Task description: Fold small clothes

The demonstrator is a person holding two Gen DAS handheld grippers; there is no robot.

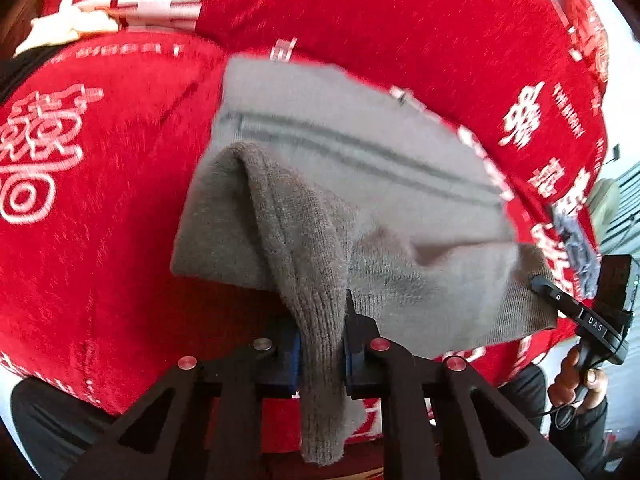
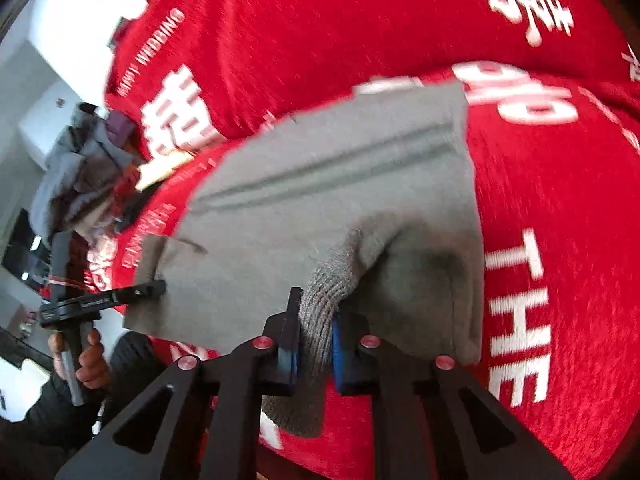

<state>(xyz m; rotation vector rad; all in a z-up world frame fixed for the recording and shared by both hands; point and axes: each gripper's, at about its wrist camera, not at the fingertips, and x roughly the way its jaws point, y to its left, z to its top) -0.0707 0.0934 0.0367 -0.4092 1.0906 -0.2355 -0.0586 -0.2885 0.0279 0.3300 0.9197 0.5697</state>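
Note:
A small grey knitted garment (image 1: pixel 340 184) with two darker stripes lies on a red bedspread (image 1: pixel 100 220). My left gripper (image 1: pixel 322 320) is shut on its ribbed near corner, which hangs down between the fingers. My right gripper (image 2: pixel 316 320) is shut on the other ribbed corner of the same garment (image 2: pixel 340 184). Each gripper shows in the other's view: the right one (image 1: pixel 540 284) at the garment's right edge, the left one (image 2: pixel 158 286) at its left edge. Both corners are lifted off the bedspread.
The red bedspread (image 2: pixel 540 200) with white lettering covers the whole surface. A pile of other clothes (image 2: pixel 80 176) lies at the left of the right wrist view. A cream cloth (image 1: pixel 68 28) lies at the far left of the left wrist view.

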